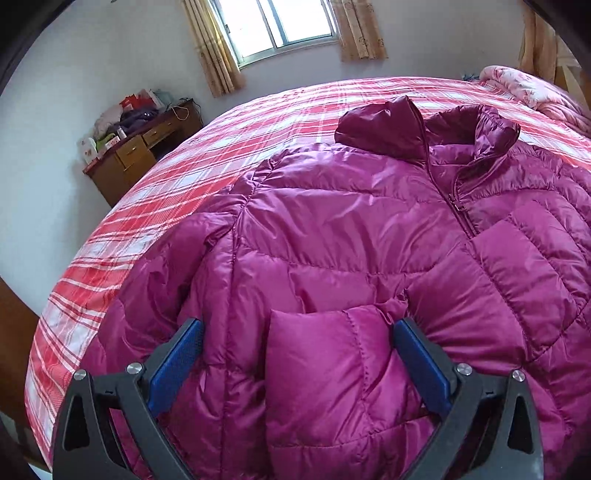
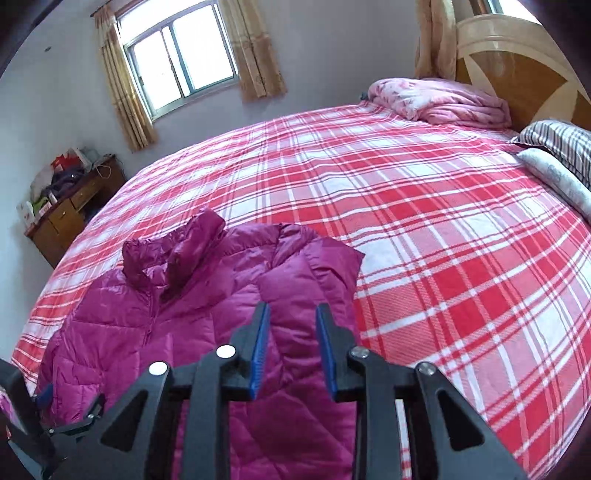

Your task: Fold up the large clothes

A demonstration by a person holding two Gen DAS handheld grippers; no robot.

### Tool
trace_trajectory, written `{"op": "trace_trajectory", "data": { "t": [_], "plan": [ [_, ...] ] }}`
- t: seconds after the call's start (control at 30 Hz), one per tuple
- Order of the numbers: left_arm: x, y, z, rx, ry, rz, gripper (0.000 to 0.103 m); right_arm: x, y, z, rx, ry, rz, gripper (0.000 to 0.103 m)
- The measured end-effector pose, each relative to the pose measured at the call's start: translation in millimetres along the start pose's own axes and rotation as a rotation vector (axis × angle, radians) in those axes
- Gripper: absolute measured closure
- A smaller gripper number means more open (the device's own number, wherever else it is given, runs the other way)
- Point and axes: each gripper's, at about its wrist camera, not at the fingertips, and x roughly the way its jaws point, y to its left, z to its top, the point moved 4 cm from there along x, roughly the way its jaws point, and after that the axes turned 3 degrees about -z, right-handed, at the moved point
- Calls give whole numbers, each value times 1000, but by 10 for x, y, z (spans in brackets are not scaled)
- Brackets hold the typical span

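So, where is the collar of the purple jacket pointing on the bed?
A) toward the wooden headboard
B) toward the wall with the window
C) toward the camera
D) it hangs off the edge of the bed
B: in the right wrist view the jacket lies flat on the plaid bed and its collar lies at the far end, toward the window wall.

We see a magenta quilted down jacket point(image 1: 351, 236) lying front-up on a bed covered by a red-and-white plaid sheet point(image 1: 147, 206). Its zipper point(image 1: 456, 206) is closed partway, with the collar point(image 1: 424, 129) standing open. Our left gripper point(image 1: 297, 330) has its jaws spread wide, its blue pads point(image 1: 177, 365) flanking a raised fold of the jacket. A cluttered wooden desk point(image 1: 136, 155) stands below the curtained window point(image 1: 288, 26).
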Motion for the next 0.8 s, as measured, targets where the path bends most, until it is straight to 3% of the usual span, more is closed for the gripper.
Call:
{"op": "trace_trajectory", "data": {
  "t": [0.17, 0.33, 0.57, 0.67, 0.77, 0.8],
  "plan": [
    [17, 22, -59, -47, 8, -50, 1, 493, -85, -164, 3, 118, -5, 74],
    [85, 52, -64, -83, 30, -96, 1, 534, -180, -189, 47, 123, 39, 77],
    [91, 79, -62, -94, 25, -108, 1, 281, -77, -139, -10, 120, 4, 75],
    [80, 73, -68, -95, 23, -108, 1, -16, -35, -173, -6, 96, 44, 67],
    [81, 73, -68, -95, 24, -107, 1, -222, 111, -340, -74, 80, 69, 49],
    [80, 74, -69, -95, 23, -107, 1, -209, 157, -406, -102, 91, 68, 49]
  ]
}}
